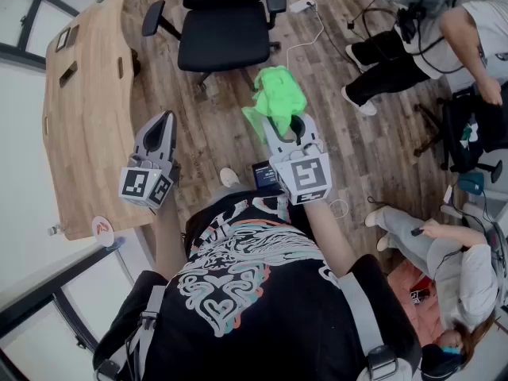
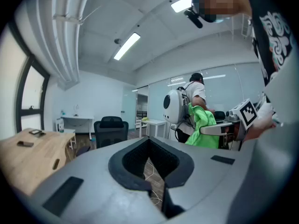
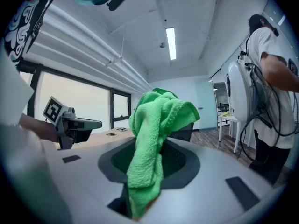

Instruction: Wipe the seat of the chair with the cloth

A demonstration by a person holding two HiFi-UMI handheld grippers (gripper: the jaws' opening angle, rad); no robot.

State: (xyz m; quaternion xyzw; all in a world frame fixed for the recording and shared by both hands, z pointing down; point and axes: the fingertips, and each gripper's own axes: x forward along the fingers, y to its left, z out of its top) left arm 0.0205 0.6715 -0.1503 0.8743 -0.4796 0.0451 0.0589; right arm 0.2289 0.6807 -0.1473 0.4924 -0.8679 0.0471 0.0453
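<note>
A black office chair (image 1: 222,34) stands on the wood floor ahead of me, its seat bare; it also shows far off in the left gripper view (image 2: 111,129). A bright green cloth (image 1: 276,94) hangs bunched from my right gripper (image 1: 290,121), whose jaws are shut on it, in the air short of the chair. In the right gripper view the cloth (image 3: 154,125) rises from between the jaws and flops over. My left gripper (image 1: 165,119) is held at the left beside the desk, jaws together (image 2: 149,141) with nothing in them.
A long wooden desk (image 1: 87,94) runs along the left. Two people sit at the right (image 1: 413,46) (image 1: 444,260). A power strip (image 1: 302,5) and a white cable (image 1: 313,34) lie on the floor just right of the chair.
</note>
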